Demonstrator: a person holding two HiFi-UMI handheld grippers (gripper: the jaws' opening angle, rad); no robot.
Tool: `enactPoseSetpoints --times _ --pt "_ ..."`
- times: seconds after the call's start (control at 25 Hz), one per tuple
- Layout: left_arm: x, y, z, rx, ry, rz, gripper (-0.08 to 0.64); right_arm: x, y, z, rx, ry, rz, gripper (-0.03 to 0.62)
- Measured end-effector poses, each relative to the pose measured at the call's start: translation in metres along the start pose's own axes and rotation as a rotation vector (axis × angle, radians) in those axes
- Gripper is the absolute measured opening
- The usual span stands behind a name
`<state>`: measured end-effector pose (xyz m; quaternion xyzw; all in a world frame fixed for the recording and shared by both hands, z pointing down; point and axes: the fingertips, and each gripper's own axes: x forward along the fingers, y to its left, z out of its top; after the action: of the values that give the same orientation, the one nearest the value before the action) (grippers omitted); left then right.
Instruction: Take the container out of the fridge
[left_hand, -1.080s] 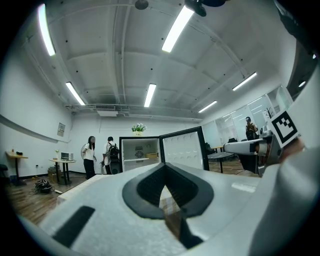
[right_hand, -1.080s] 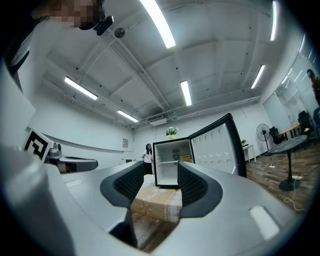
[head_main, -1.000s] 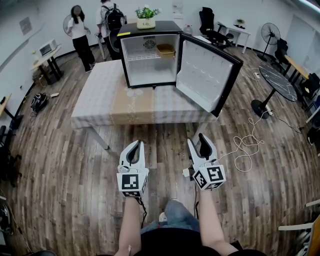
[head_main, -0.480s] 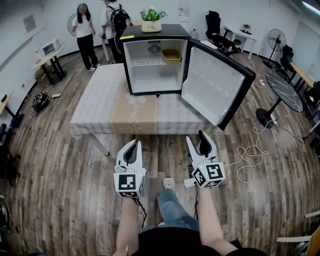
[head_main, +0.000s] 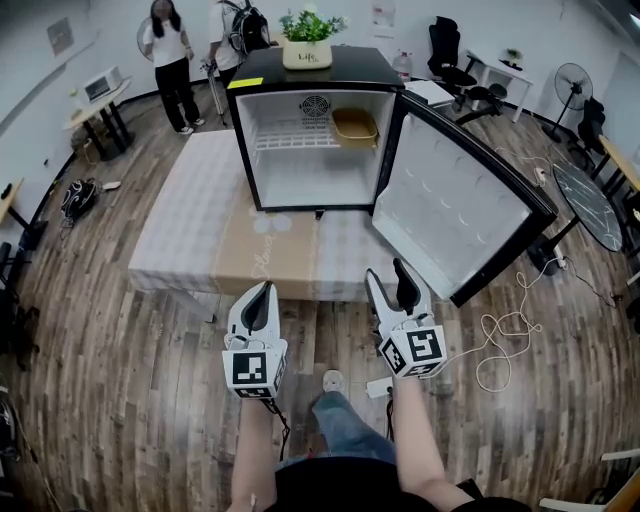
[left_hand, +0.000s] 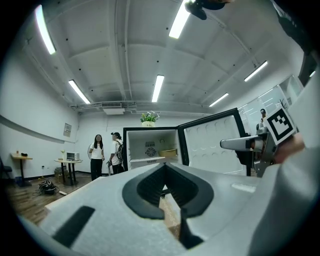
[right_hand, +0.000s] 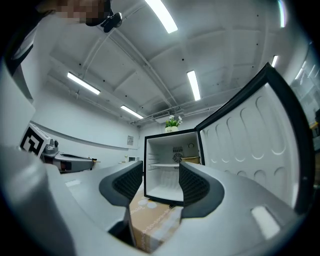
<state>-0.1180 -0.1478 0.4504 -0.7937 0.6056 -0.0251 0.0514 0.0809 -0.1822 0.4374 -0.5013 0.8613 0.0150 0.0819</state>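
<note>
Container (head_main: 355, 123): top shelf, right side of fridge (head_main: 300, 180) | fridge: door open, on table (head_main: 190, 220) | floor: wood | left gripper (head_main: 262, 292): fingers together, empty | right gripper (head_main: 386, 273): fingers just opened, wide apart, empty.

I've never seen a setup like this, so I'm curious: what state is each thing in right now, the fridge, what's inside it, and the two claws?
Fridge: door swung wide open.
Container: on the upper shelf, right side, not held.
Left claw: shut, empty.
Right claw: open, has just been opening, nothing between its jaws.
Potted plant: upright on top of the fridge.
</note>
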Motion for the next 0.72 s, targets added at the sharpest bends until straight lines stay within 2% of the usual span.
enactPoseSetpoints --times 0.36,0.72 --pt "0.113 0.033 -0.003 -0.001 0.008 0.019 0.005 0.109 -0.051 -0.009 0.007 0.006 0.026 0.219" --pt "0.182 0.057 0.010 0.007 -0.009 0.016 0.005 0.182 -0.072 -0.010 -0.026 0.027 0.050 0.219"
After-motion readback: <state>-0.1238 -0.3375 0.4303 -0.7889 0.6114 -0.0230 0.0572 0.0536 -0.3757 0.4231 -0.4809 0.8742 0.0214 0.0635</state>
